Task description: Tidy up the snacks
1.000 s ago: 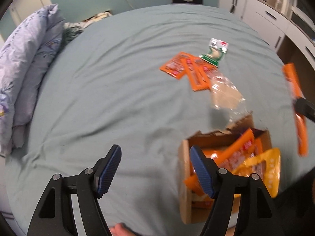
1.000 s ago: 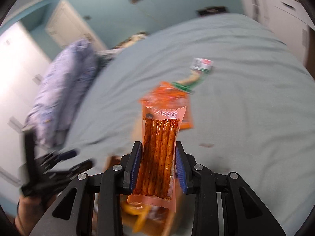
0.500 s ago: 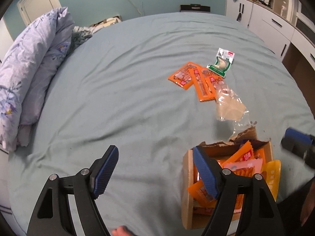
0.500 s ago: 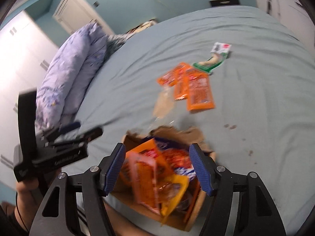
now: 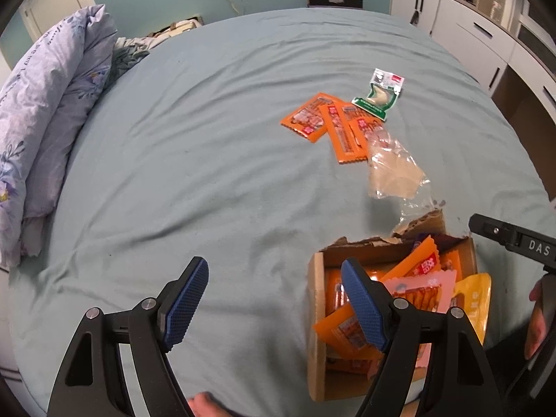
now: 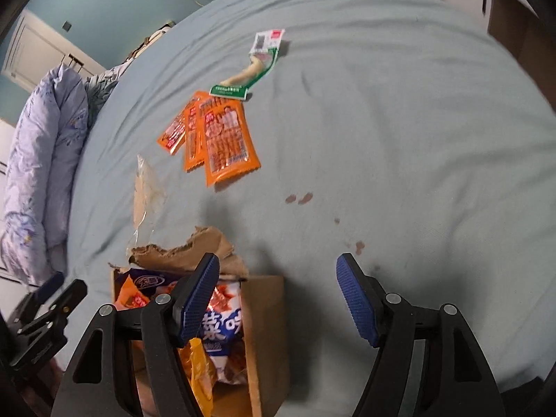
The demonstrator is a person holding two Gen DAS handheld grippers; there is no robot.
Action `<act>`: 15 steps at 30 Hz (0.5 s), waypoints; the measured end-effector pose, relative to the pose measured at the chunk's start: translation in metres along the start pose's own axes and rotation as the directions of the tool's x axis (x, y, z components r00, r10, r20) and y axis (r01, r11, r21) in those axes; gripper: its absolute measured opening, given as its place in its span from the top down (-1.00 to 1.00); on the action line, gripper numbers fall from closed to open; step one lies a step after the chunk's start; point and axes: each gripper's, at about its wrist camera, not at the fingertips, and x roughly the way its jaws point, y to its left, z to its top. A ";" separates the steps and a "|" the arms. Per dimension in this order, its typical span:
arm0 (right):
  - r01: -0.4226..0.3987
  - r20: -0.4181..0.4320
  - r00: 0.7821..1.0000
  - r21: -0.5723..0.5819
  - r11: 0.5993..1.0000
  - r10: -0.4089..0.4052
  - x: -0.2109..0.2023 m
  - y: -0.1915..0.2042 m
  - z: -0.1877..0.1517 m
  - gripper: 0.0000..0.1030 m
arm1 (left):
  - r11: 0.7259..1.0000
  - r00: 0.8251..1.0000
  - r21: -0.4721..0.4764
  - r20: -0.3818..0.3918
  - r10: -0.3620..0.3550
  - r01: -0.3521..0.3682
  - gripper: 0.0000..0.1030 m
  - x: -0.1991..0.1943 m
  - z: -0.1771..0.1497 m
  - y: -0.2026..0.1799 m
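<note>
3 orange snack packets (image 6: 212, 139) lie fanned on the bed (image 6: 382, 139); both the left gripper (image 5: 274, 299) and right gripper (image 6: 278, 299) gape empty.

Box (image 5: 317, 330) on bed (image 5: 208, 139) near edge, packets (image 5: 413, 288) inside. Three packets (image 5: 333, 125) overlapping beyond box; another packet (image 5: 380, 92) behind them, touching. Clear wrapper (image 5: 392, 170) between. Duvet (image 5: 45, 104) far left.

floral pillow (image 5: 45, 111); teal bedsheet (image 5: 194, 160), white cabinets (image 5: 486, 34)
</note>
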 end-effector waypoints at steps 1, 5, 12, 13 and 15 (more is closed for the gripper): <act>0.013 0.007 1.000 -0.018 1.000 -0.013 -0.001 0.000 -0.001 -0.34 | 1.000 1.000 -0.002 -0.006 -0.004 0.004 -0.55 0.001 0.000 0.000; 0.042 0.032 0.999 -0.087 0.995 -0.039 -0.005 0.002 -0.009 -0.34 | 1.000 1.000 -0.004 -0.020 -0.013 0.013 -0.55 0.002 0.000 -0.003; 0.032 0.016 0.999 -0.080 0.996 -0.030 -0.007 -0.002 -0.010 -0.34 | 1.000 1.000 0.012 -0.028 -0.011 0.011 -0.55 0.003 -0.002 -0.007; 0.031 0.015 0.999 -0.078 0.996 -0.030 -0.007 -0.004 -0.009 -0.34 | 1.000 0.999 0.011 -0.032 -0.012 0.013 -0.55 0.005 -0.001 -0.007; 0.031 0.012 0.999 -0.077 0.997 -0.030 -0.006 -0.005 -0.006 -0.34 | 1.000 0.999 0.007 -0.042 -0.016 0.016 -0.55 0.008 -0.001 -0.007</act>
